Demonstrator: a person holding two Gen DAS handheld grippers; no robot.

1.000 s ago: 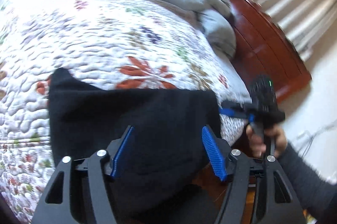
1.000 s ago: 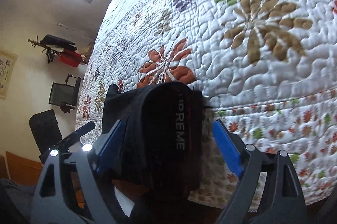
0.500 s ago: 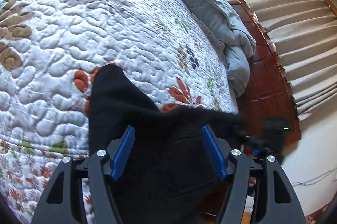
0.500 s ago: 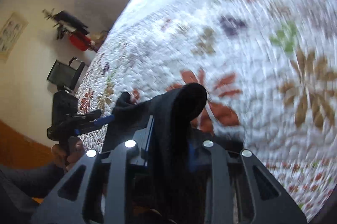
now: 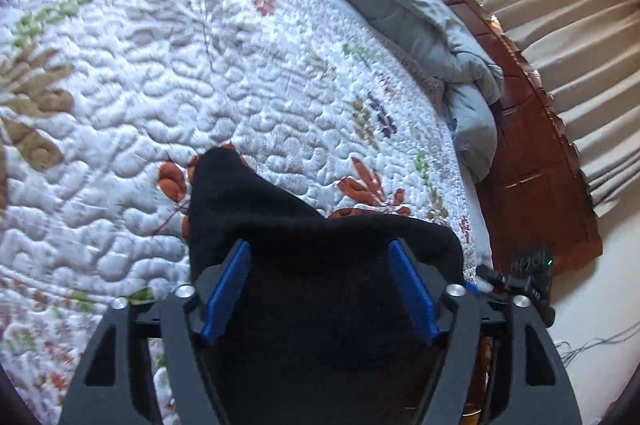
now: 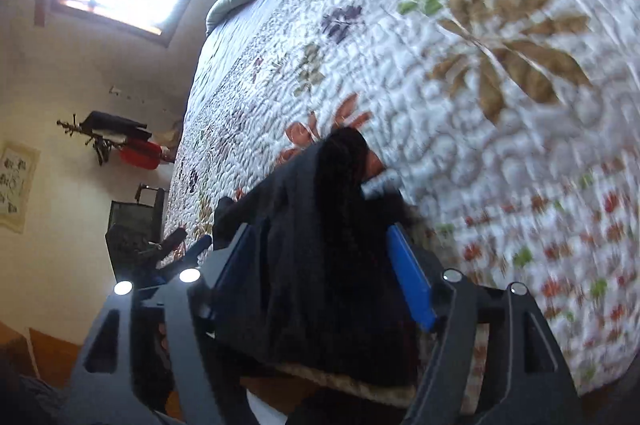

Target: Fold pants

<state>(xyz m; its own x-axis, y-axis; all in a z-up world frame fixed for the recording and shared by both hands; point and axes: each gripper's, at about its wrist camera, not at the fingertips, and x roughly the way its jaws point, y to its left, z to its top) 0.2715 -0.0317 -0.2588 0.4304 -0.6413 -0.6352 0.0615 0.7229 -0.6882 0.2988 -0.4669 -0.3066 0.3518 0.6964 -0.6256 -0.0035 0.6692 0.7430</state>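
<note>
Pants, one black pair on quilt, two tongs opening, fabric between both

Black fabric pants lie on a white quilted bedspread patterned with rust, tan, green and purple leaves, beside a grey-blue duvet.

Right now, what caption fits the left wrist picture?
Left gripper opening around black pants on a flowery quilt.
</note>
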